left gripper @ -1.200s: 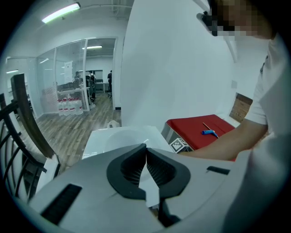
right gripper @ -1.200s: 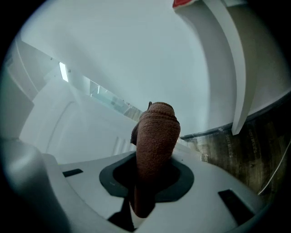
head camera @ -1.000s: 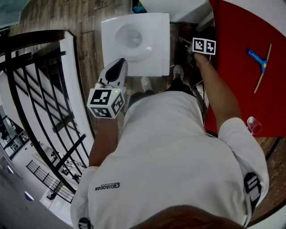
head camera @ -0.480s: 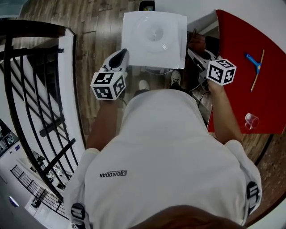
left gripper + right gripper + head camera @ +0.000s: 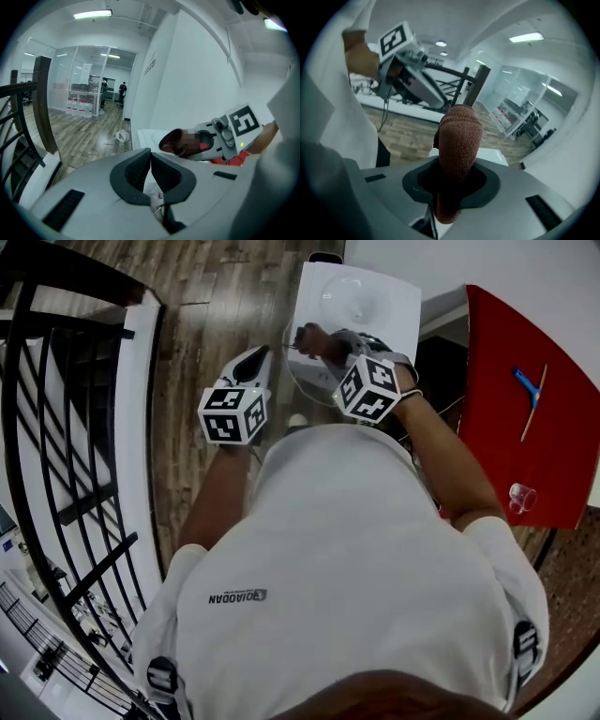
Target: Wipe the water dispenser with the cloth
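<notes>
A wooden floor fills the ground below, with a black railing running down the person's left side and a red worktop on the right. Straight ahead, between the two, stands the white water dispenser, seen from above so that only its flat top with a round recess shows. The right tool reaches forward over the near-left part of that top; in the right gripper view its jaws are clamped on a rust-brown cloth, which stands up as a thick fold past the jaw tips. From the head view the cloth hangs above or at the dispenser's near edge, but contact with the surface cannot be told. The left tool sits just beside the dispenser's left side, over the floor, jaws pressed together with nothing between them. The wiping hand is thus the nearer one: the dispenser's top lies ahead of and below the cloth, so the next move likely needs the cloth lowered and drawn across it. Well apart, on the red worktop, lie a blue-handled squeegee and, nearer the person, a small clear cup.
</notes>
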The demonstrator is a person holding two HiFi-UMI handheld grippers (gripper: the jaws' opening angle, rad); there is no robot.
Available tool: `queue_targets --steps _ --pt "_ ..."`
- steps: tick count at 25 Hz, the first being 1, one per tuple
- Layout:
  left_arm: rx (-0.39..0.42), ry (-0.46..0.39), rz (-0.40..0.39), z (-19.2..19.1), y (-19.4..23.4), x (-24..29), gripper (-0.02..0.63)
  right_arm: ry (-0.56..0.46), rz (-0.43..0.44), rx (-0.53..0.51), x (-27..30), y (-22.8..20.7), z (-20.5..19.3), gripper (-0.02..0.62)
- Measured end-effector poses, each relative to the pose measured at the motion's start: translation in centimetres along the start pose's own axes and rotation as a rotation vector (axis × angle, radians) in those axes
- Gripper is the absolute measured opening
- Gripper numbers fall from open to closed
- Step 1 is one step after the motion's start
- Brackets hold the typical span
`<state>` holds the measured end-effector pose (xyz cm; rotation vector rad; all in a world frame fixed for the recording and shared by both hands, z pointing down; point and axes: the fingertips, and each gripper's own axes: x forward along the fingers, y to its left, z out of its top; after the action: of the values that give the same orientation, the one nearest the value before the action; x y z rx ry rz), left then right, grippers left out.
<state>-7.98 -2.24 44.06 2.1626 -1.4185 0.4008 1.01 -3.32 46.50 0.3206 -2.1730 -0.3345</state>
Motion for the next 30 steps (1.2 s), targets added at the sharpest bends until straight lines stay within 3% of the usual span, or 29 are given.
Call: queue_targets --steps 3,11,18,25,30 --pt "-0.008 -0.015 0.002 -0.4 1.0 -1.5 0.000 0.101 -0.004 -0.195 3.0 0.9 1.1 0.071" --pt "-0.022 -0.021 -0.033 -2.3 2.2 -5.1 0.000 0.228 -0.019 -0.315 5.2 1.4 1.5 0.071" --pt "0.001 -0.011 -0.067 -2.7 3.1 -5.6 0.000 0.325 -0.047 -0.273 3.6 1.0 -2.1 0.071" --pt "0.024 -0.016 -0.110 -2.1 1.3 -4.2 0.000 0.395 -0.080 -0.178 0.0 0.4 -7.3 0.071" --pt "0.010 -0.035 -0.094 -1.4 0.6 -3.7 0.001 0.429 -0.110 -0.117 -2.9 -0.1 -10.9 0.071"
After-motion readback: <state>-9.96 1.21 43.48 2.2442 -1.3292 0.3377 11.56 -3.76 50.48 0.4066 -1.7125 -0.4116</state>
